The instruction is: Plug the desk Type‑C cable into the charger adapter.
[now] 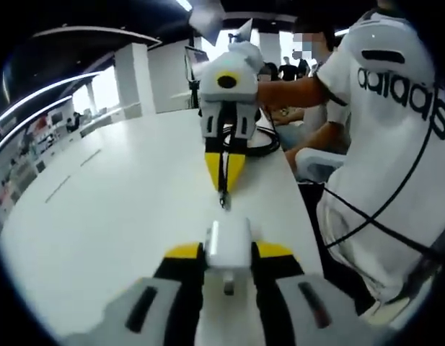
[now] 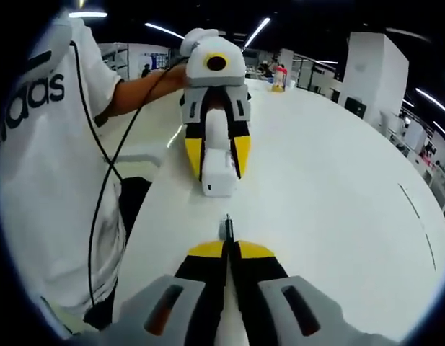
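White table (image 1: 114,216), long, curved edge, open office behind. Person in white shirt (image 1: 395,144) with black lettering at the table edge, one gripper per hand, thin black cord running down the shirt front.

Left gripper (image 1: 229,252) from its own view: yellow-tipped fingers clamped on white charger adapter (image 1: 228,245), one finger each side, adapter held above the table surface, far end facing the other gripper. Same left gripper (image 2: 216,169) seen head-on from the right gripper view, adapter (image 2: 218,173) between the yellow fingers, port face toward the camera.

Right gripper (image 2: 228,249) from its own view: fingers pinched nearly together on the Type-C cable (image 2: 227,227), dark plug tip sticking out just past the fingertips. Same right gripper (image 1: 223,169) seen from the left gripper view, cable (image 1: 223,180) running down between its fingers, plug end hanging at the tip.

Plug and adapter lined up, near each other, small gap, not touching.
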`<state>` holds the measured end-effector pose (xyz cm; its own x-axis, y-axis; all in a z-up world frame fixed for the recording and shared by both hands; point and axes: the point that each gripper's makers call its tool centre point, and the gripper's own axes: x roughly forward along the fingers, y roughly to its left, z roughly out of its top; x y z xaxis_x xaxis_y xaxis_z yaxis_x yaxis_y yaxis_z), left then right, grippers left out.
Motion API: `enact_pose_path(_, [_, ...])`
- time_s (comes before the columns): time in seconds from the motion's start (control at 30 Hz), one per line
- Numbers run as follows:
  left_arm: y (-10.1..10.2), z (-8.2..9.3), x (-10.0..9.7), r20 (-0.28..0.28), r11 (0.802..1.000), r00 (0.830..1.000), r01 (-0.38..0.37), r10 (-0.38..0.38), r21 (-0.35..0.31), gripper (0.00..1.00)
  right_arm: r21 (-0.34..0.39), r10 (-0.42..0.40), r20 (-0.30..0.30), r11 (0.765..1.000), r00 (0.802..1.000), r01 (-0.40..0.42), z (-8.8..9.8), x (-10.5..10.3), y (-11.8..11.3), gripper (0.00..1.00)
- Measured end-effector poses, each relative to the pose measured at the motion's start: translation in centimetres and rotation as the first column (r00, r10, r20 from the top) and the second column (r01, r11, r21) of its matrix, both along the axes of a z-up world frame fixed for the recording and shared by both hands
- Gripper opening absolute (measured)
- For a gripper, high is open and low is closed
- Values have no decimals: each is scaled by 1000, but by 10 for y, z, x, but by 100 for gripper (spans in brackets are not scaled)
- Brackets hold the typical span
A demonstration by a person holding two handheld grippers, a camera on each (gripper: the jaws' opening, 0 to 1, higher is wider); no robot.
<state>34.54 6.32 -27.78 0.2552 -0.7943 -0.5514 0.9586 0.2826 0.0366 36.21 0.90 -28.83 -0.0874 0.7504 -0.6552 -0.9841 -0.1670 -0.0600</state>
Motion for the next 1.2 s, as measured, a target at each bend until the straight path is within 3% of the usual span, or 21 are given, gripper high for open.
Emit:
enact_pose_path(0.73, [-7,-1,-3,-1,1000,1000,3,-3,30,25,36,33,-23,999,999,-32,2,-22,18,2])
enact_pose_path(1.2, [-6,-1,-3,-10,1000,1000,-1,2,31,25,34,35,-14,999,999,-35,5,-24,20,2])
